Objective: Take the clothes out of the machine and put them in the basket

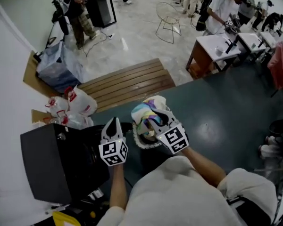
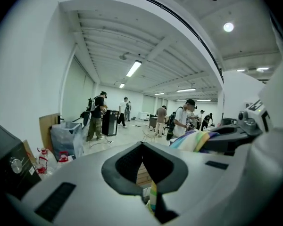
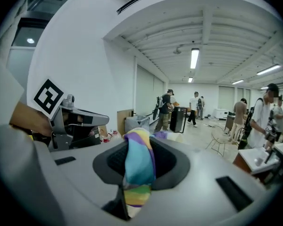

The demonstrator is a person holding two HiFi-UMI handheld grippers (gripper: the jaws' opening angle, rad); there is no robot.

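Carrying: looks like the haul-over step, since the striped garment (image 1: 148, 108) is up in the air and clear of the black machine (image 1: 52, 166).
right gripper (image 1: 154, 119): jaws clamped on a fold of that garment. The cloth bunches up over the jaw tips and hangs down below them.
left gripper (image 1: 114, 123): just to the left of the right gripper, jaws nearly together. A thin striped strip is caught low between them, and it reads as a corner of the same garment, pinched.
why two grips: probably so the loose cloth doesn't trail or snag on the way across, one bit per gripper.
machine spot: below and to the left of the left gripper, so the garment is already off to its right side.
basket: honestly not sure. A white scalloped edge (image 1: 137, 144) right under the right gripper could be the rim, or it could be trim on the clothes.
task so far: garment is out of the machine but not dropped anywhere yet. The next bit is lowering it in and letting both grips go.
counts: two grippers, one garment in view, one machine. There's also one wire chair (image 1: 169, 19) far ahead, two white bags (image 1: 74, 105) with red print beyond the left gripper, and at least five people in the background.
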